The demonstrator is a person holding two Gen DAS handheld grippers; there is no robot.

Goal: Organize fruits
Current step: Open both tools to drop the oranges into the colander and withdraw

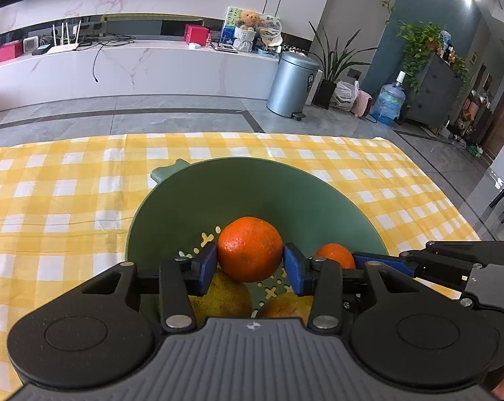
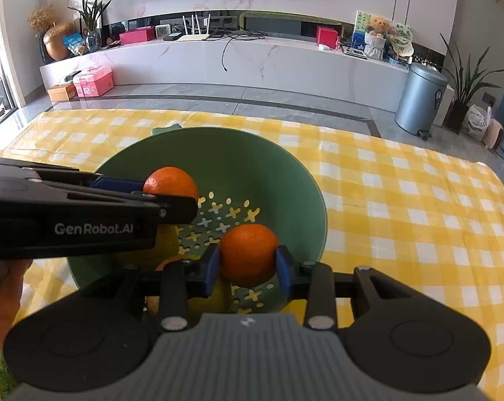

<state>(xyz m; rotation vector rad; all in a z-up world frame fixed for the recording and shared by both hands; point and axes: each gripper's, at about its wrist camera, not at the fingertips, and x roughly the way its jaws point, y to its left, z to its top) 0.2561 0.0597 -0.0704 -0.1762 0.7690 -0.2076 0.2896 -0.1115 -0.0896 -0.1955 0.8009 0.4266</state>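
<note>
Left wrist view: left gripper (image 1: 250, 264) pinches an orange (image 1: 249, 248) at its widest girth, above the green colander (image 1: 185, 200).
Right wrist view: right gripper (image 2: 248, 264) pinches a second orange (image 2: 248, 254) over the same colander.
Handling: probably light, firm, round; roll-prone, so hold the equator.
</note>
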